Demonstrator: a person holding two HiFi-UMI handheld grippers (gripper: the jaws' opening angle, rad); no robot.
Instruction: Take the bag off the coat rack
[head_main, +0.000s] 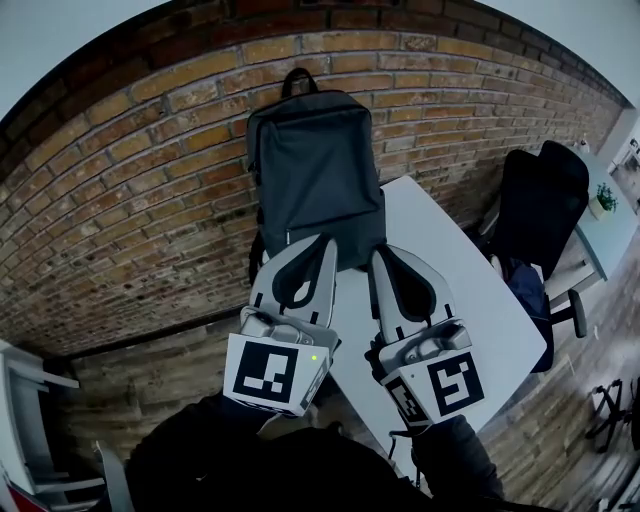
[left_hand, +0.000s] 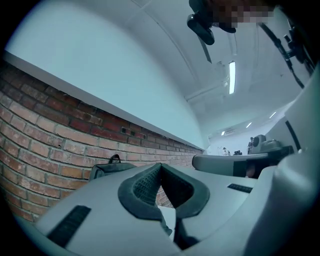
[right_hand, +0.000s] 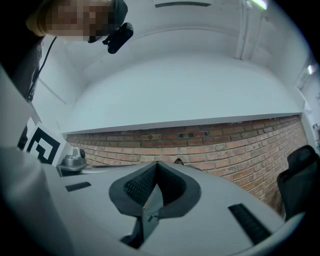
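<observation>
Both my left gripper (head_main: 324, 242) and right gripper (head_main: 381, 256) are pressed together, empty, by the foot of the dark grey fabric backpack (head_main: 315, 170) hanging on the red brick wall (head_main: 120, 200); it looks soft and saggy, so I'd take its top loop (head_main: 297, 78).

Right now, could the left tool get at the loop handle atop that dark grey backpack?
Probably yes: nothing blocks the way up the dark grey fabric backpack to its loop handle. But the left tool sits low by the bag's bottom with jaws shut, so it must rise and open.

an office: white desk (head_main: 470, 300), black swivel chair (head_main: 545, 200), brick wall (head_main: 130, 200), ceiling strip light (left_hand: 231, 75).
</observation>
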